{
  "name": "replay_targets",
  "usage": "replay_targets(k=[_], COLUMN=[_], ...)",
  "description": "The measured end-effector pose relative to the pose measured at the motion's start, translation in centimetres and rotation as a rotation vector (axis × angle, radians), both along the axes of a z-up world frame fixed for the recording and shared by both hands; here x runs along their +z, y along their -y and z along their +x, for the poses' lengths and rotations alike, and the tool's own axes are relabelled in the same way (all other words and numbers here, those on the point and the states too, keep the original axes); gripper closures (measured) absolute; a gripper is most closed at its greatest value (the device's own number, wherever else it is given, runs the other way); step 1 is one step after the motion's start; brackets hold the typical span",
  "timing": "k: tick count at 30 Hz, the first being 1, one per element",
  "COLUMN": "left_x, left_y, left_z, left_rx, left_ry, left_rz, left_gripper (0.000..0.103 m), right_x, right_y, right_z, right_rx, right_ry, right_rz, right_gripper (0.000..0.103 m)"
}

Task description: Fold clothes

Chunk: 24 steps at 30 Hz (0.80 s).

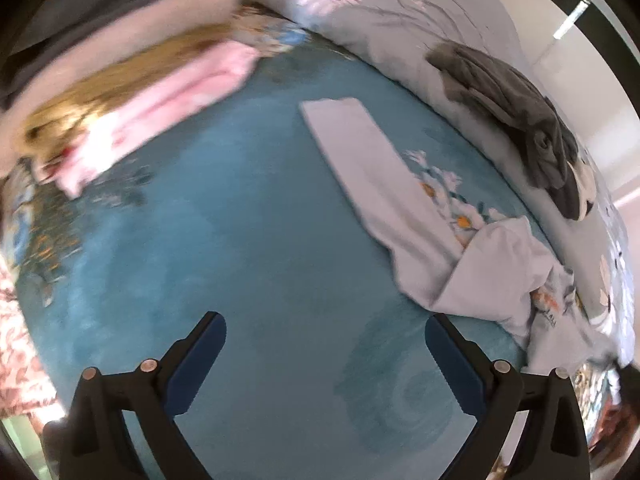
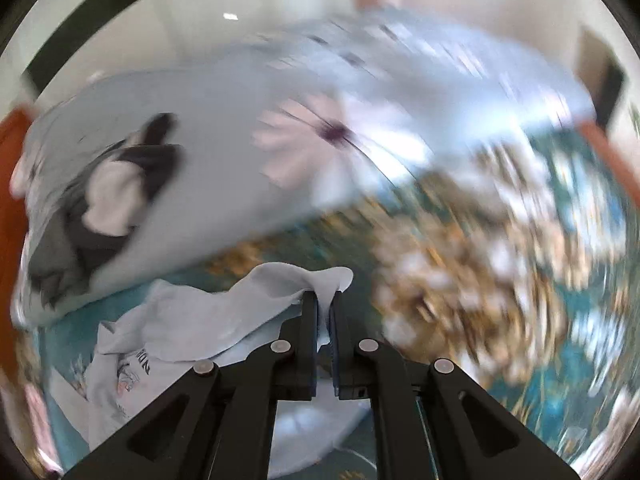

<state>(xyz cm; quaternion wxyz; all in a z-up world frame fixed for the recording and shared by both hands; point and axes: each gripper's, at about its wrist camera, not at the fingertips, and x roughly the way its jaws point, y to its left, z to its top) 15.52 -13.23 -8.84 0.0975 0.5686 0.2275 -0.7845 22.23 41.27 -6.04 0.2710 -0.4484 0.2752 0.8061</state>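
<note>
A pale blue garment lies on the teal bedspread, one long part stretched flat and the rest bunched toward the right. My left gripper hangs open over bare bedspread, left of the bunched part, with nothing between its fingers. In the right wrist view my right gripper is shut on an edge of the same pale garment, which trails down and left from the jaws, showing a small print. That view is strongly blurred.
A stack of folded clothes, pink, yellow and grey, sits at the upper left. A flowered pale blue duvet with a grey garment on it borders the bed's right side. The bedspread's flowered border fills the right wrist view.
</note>
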Motion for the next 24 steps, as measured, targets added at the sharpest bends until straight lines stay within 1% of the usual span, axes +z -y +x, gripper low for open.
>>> replay_targets(k=[2, 3, 4, 6, 8, 10, 11, 12, 14, 15, 16, 17, 19, 21, 24], left_x=[-1.2, -1.7, -2.1, -2.9, -3.3, -3.5, -3.3, -3.0, -2.0, -1.7, -1.9, -2.2, -3.4, -4.3, -4.8], left_y=[-1.0, -1.5, -1.8, -2.3, -2.5, -2.9, -3.5, -4.4, -6.5, -7.7, -8.3, -8.9, -9.7, -10.6, -11.8], left_z=[-1.5, -2.1, -2.6, -3.5, -4.2, -4.7, -5.0, -5.4, -6.2, -6.7, -7.3, -7.8, -8.8, -9.2, -8.6], left_rx=[-0.021, -0.031, -0.035, -0.041, -0.035, -0.034, -0.068, -0.129, -0.283, -0.369, -0.415, -0.453, -0.486, -0.518, -0.59], left_ry=[0.027, 0.041, 0.053, 0.075, 0.067, 0.046, 0.018, -0.017, -0.076, -0.092, -0.084, -0.072, -0.014, 0.021, 0.043], left_rz=[0.055, 0.078, 0.099, 0.14, 0.167, 0.195, 0.213, 0.213, 0.144, 0.101, 0.087, 0.079, 0.085, 0.068, 0.027], left_gripper=[0.01, 0.012, 0.016, 0.019, 0.026, 0.028, 0.028, 0.028, 0.028, 0.028, 0.026, 0.026, 0.026, 0.026, 0.026], right_x=[-1.5, -2.4, -2.9, -3.6, -3.9, -3.9, -3.9, -3.7, -3.1, -2.9, -3.1, -3.3, -3.1, -3.0, -2.9], right_y=[-1.4, -1.2, -1.0, -0.5, 0.0, 0.6, 0.9, 1.0, 1.0, 0.9, 0.6, 0.3, 0.4, 0.4, 0.3], right_z=[1.6, 1.6, 1.8, 2.1, 2.2, 2.0, 1.9, 2.1, 2.4, 2.5, 2.3, 2.1, 1.9, 1.9, 1.9], right_rx=[-0.043, -0.049, -0.048, -0.043, -0.032, -0.018, -0.01, -0.008, -0.005, -0.004, -0.002, -0.001, 0.008, 0.013, 0.008], right_ry=[0.021, 0.044, 0.052, 0.067, 0.085, 0.093, 0.097, 0.092, 0.079, 0.071, 0.065, 0.06, 0.06, 0.063, 0.059], right_rz=[-0.06, -0.075, -0.081, -0.081, -0.075, -0.066, -0.061, -0.063, -0.072, -0.078, -0.081, -0.085, -0.082, -0.081, -0.094], right_gripper=[0.098, 0.098, 0.098, 0.098, 0.098, 0.097, 0.097, 0.097, 0.097, 0.097, 0.097, 0.097, 0.097, 0.097, 0.097])
